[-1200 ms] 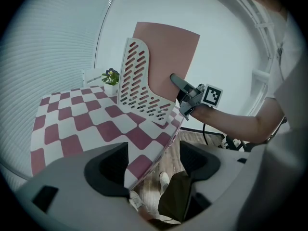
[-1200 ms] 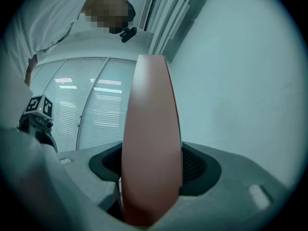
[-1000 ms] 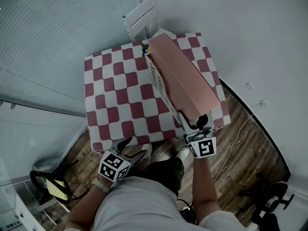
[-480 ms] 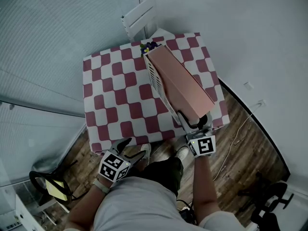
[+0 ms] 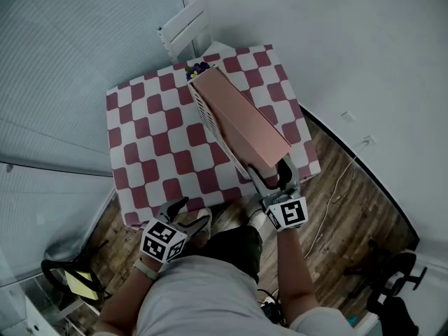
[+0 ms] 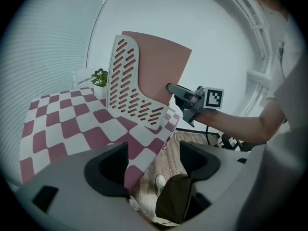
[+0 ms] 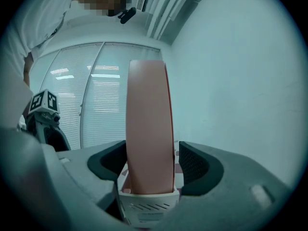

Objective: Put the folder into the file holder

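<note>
A pink folder (image 5: 241, 121) stands upright in a white slotted file holder (image 5: 208, 121) on the checkered table. In the left gripper view the folder (image 6: 161, 66) rises behind the holder's slotted side (image 6: 127, 81). My right gripper (image 5: 274, 177) is at the near end of both. In the right gripper view its jaws stand open on either side of the folder (image 7: 147, 129) and the holder's front wall (image 7: 149, 208), with a small gap on the right. My left gripper (image 5: 187, 212) hangs open and empty off the table's near edge, with floor and a dark trouser leg between its jaws (image 6: 153, 160).
The red-and-white checkered table (image 5: 147, 145) sits in a corner between blinds and a wall. A small flower pot (image 5: 198, 67) stands behind the holder, and a white chair (image 5: 183, 26) beyond it. A cable (image 5: 336, 187) lies on the wooden floor, near dark chairs (image 5: 70, 271).
The folder has slid down and back into the holder, so less of it overhangs the near end. The right gripper stayed at that end. The left gripper has barely moved.
</note>
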The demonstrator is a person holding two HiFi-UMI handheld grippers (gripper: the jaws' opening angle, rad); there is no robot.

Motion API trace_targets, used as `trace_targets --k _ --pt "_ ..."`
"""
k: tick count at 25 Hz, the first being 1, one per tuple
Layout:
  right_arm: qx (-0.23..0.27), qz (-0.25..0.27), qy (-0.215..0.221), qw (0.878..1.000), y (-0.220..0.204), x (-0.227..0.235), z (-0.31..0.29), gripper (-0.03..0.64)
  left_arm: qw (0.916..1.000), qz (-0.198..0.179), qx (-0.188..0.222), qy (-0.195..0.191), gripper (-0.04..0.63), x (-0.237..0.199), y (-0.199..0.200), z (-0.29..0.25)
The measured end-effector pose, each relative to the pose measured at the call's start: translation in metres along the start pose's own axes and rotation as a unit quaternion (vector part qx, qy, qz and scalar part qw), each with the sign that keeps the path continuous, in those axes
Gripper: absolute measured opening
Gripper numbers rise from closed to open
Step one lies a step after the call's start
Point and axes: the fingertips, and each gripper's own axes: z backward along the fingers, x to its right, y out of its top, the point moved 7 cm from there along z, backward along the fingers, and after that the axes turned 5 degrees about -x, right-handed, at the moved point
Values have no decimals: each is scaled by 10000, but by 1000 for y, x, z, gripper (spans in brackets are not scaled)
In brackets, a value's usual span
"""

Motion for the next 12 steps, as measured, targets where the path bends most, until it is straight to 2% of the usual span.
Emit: trace_targets --k 7,12 --pt "-107 -125 -82 9998 24 5 34 318 9985 -197 459 -220 333 14 49 -14" --pt "-11 -327 -401 9987 43 19 66 317 9948 -429 846 -377 333 27 83 -19"
